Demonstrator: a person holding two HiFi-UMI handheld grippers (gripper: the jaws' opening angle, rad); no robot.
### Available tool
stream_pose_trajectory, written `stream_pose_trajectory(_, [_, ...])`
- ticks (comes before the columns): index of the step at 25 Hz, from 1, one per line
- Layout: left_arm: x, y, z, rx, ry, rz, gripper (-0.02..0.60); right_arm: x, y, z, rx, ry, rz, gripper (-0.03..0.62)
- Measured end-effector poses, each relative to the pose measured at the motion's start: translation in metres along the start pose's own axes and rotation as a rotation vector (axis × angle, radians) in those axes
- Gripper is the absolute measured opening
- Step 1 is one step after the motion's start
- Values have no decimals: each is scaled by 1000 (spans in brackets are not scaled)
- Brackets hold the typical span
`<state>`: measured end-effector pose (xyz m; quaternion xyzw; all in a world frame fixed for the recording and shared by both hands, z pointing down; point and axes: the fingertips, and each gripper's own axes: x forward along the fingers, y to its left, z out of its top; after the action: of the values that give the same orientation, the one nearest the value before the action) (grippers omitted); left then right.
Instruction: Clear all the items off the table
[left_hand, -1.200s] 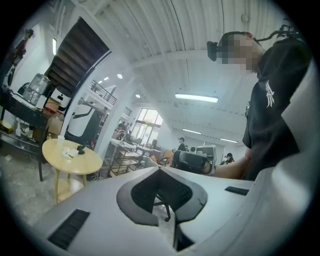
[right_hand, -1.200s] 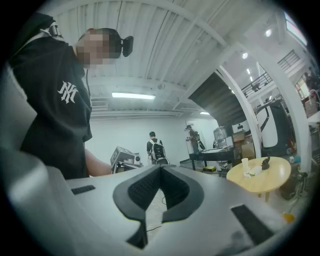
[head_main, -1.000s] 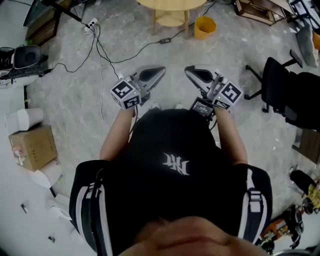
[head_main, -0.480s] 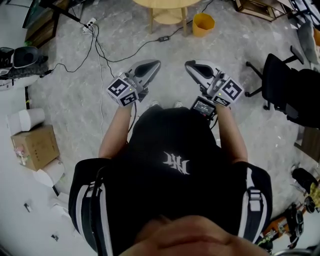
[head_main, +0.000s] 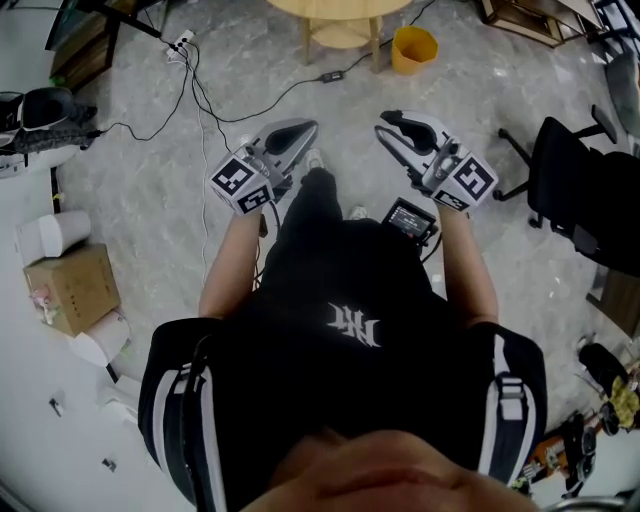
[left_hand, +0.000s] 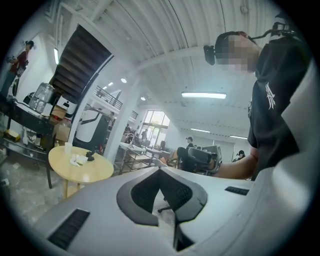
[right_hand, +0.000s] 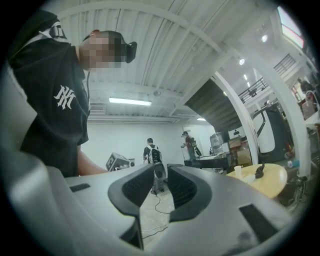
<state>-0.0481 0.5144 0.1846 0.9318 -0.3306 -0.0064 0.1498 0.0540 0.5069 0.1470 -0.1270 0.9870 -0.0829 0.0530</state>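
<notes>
We should walk up to the desk (head_main: 340, 12) first — its items, seemingly a cup (left_hand: 67, 147) and small bits (left_hand: 80, 160), sit near its edge, well ahead. Our left claw (head_main: 300, 130) is clenched, empty; the right claw (head_main: 397, 124) has just been parting its jaws, nothing between them.

The left tongs (head_main: 298, 130) and the right tongs (head_main: 392, 122) have moved farther out, toward the round worktop (head_main: 340, 10). The right tongs' jaws have just been opening, with nothing between them. The person's leg (head_main: 310, 205) has stepped forward.
</notes>
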Motion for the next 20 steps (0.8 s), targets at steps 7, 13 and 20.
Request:
stream_pose_trajectory(7, [4,129,26,-32,-38,50,12,80,-81,4,13,37,-9,87])
stream_pose_trajectory(13, [21,234,57,-27,-49,37,12,169,-157,15,-10,90,-21,87])
stream_pose_trajectory(20, [54,334,86,1,-43,43,12,221,-233,32,0,57,-63,87])
